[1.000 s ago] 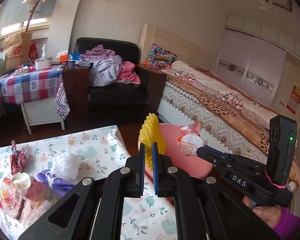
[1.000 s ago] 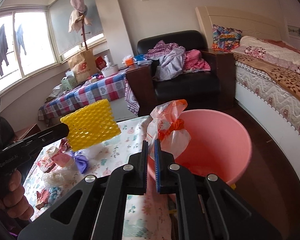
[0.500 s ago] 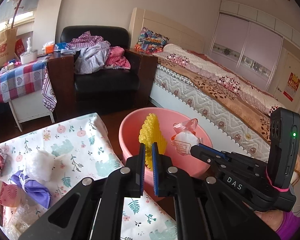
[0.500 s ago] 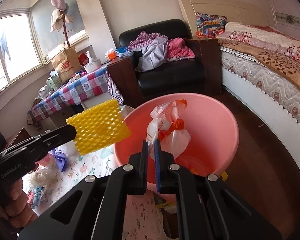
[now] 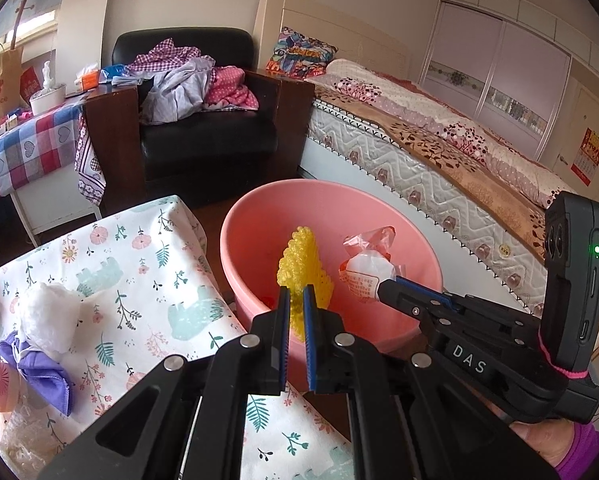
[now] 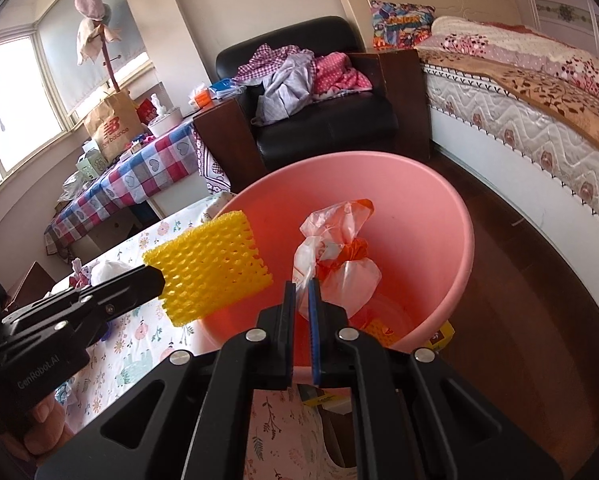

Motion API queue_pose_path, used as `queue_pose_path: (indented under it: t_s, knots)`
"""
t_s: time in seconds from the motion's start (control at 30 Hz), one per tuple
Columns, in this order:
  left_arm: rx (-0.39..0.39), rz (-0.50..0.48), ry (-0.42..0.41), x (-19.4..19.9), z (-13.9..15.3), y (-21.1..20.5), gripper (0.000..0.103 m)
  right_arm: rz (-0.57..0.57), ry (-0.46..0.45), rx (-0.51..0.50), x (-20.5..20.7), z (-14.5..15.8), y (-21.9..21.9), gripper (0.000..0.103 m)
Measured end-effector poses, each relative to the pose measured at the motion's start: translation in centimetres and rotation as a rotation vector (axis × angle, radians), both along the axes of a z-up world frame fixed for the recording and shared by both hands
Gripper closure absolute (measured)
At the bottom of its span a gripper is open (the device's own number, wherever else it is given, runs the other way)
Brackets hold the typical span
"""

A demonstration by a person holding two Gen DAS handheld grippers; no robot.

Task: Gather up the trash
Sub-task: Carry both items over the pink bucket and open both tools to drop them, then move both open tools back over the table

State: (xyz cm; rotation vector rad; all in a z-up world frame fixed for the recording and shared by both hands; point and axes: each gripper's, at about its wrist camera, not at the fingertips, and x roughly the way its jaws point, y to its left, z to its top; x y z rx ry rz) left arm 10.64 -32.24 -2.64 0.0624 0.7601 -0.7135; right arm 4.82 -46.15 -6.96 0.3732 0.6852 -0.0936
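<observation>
Left gripper (image 5: 295, 300) pinches a yellow foam-mesh fruit sleeve (image 6: 209, 266); right gripper (image 6: 303, 292) pinches a knotted clear-and-orange plastic bag (image 6: 335, 256). Both pieces hang over the open mouth of the round pink plastic basin (image 6: 451, 216), directly below and ahead. The bag sits nearer its centre, the sleeve's long axis crossing the table-side rim.

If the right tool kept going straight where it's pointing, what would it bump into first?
Probably the inside of the pink tub. The right tool, pinching a plastic bag, points into the tub's open mouth, with bits of trash at the bottom. Depth is hard to judge here.
</observation>
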Motion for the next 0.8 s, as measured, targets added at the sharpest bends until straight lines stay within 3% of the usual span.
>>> queue_pose_path:
  t_s: [0.3, 0.37, 0.47, 0.7, 0.73, 0.8]
  knots:
    - [-0.017, -0.01, 0.015, 0.0, -0.2, 0.2, 0.095, -0.001, 0.016, 0.001, 0.4, -0.6, 0.1, 0.096]
    - [-0.025, -0.014, 0.022, 0.0, 0.0, 0.3, 0.089, -0.004, 0.021, -0.004, 0.4, -0.6, 0.2, 0.096]
    - [-0.043, -0.005, 0.02, -0.1, 0.4, 0.5, 0.068, -0.01, 0.031, -0.013, 0.6, -0.6, 0.3, 0.096]
    - [-0.08, -0.011, 0.006, -0.5, 1.7, 1.2, 0.066, -0.019, 0.049, -0.017, 0.7, -0.7, 0.3, 0.095]
    - [-0.083, -0.012, 0.002, -0.6, 1.9, 1.3, 0.066, -0.018, 0.048, -0.015, 0.7, -0.7, 0.3, 0.094]
    - [-0.091, -0.015, -0.002, -0.8, 2.3, 1.6, 0.066, -0.017, 0.04, -0.012, 0.6, -0.5, 0.4, 0.076]
